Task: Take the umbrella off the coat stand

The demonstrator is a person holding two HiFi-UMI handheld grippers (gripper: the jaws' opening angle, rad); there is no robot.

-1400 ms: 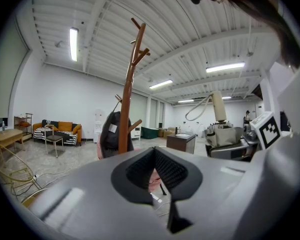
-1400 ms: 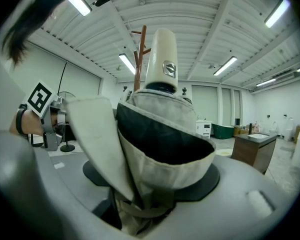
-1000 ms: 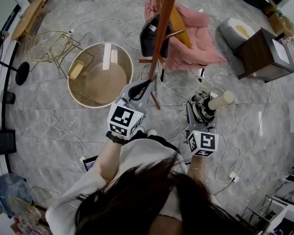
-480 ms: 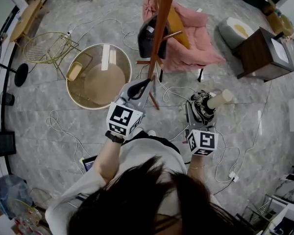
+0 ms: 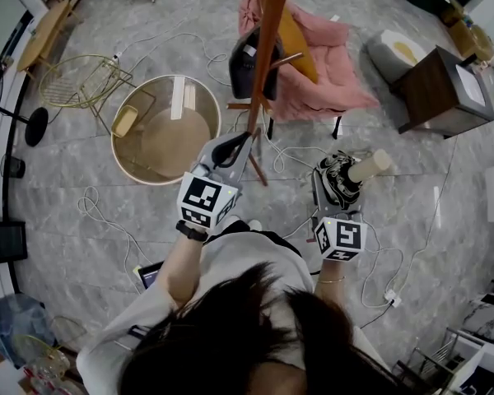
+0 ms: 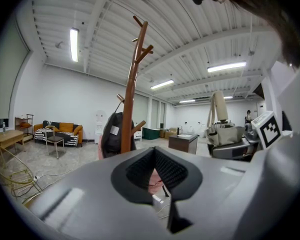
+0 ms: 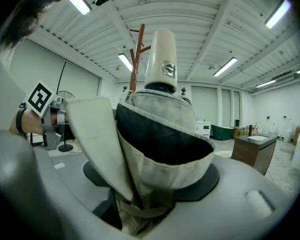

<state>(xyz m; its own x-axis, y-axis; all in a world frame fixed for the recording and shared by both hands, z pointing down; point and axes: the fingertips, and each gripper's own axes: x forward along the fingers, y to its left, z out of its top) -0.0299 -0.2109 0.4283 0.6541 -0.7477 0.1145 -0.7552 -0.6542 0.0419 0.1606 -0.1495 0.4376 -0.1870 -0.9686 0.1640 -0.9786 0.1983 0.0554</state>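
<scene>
No words or numbers are legible. The umbrella [image 7: 160, 134], before the coat stand [image 7: 136, 59], bears a small hexagonal emblem [image 7: 168, 68] on its cream handle. A white tag [image 6: 114, 130] on the dark bag [image 6: 109, 145] hung on the coat stand is unreadable. The marker cube [image 5: 204, 200] nearest its foot shows square patterns only.

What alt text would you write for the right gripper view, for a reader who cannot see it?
A folded beige umbrella fills the view, clamped between the right tongs, with its cream handle pointing up. Behind it, a brown wooden coat stand rises toward a white ceiling with strip lights.
</scene>
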